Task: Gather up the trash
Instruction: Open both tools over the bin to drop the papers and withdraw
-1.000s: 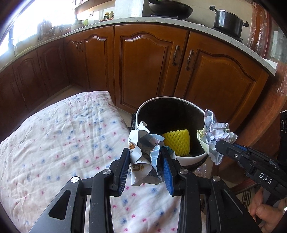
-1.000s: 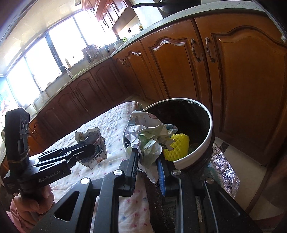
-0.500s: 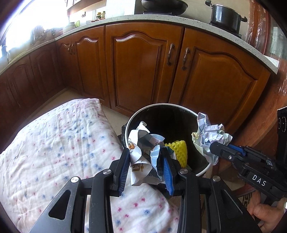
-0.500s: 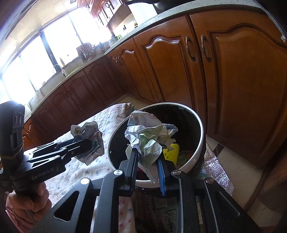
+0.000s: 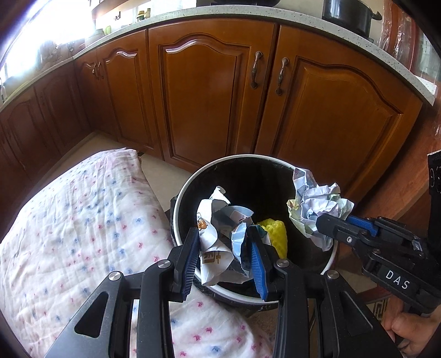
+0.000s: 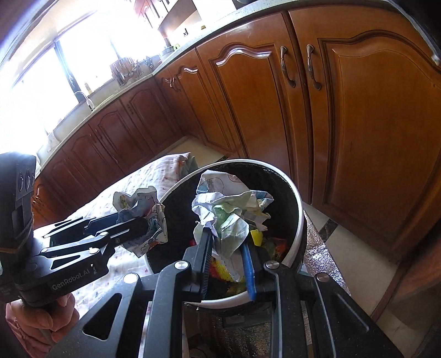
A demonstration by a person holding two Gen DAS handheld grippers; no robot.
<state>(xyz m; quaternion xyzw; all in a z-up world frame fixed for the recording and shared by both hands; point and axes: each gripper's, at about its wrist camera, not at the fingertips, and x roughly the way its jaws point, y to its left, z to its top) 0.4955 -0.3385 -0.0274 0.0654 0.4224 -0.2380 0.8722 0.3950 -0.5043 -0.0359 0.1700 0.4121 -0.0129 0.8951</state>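
Note:
My left gripper (image 5: 223,236) is shut on a crumpled printed paper wad (image 5: 217,234) and holds it over the near rim of the trash bin (image 5: 190,181), a round bin with a white rim and black liner. My right gripper (image 6: 226,242) is shut on a second crumpled paper wad (image 6: 228,209) above the bin's opening (image 6: 299,217). That wad (image 5: 317,206) and the right gripper (image 5: 328,224) show at the right in the left wrist view. The left gripper (image 6: 140,223) with its wad (image 6: 143,217) shows at the left in the right wrist view. A yellow foam net (image 5: 274,232) lies inside the bin.
A table under a white cloth with pink and blue dots (image 5: 77,220) stands left of the bin. Brown wooden kitchen cabinets (image 5: 204,93) line the wall behind it. A black pot (image 5: 350,12) stands on the counter. Tiled floor (image 6: 347,247) lies right of the bin.
Both grippers have moved forward with their paper wads, from beside the bin's edge to over its opening. Both stay shut on the wads.

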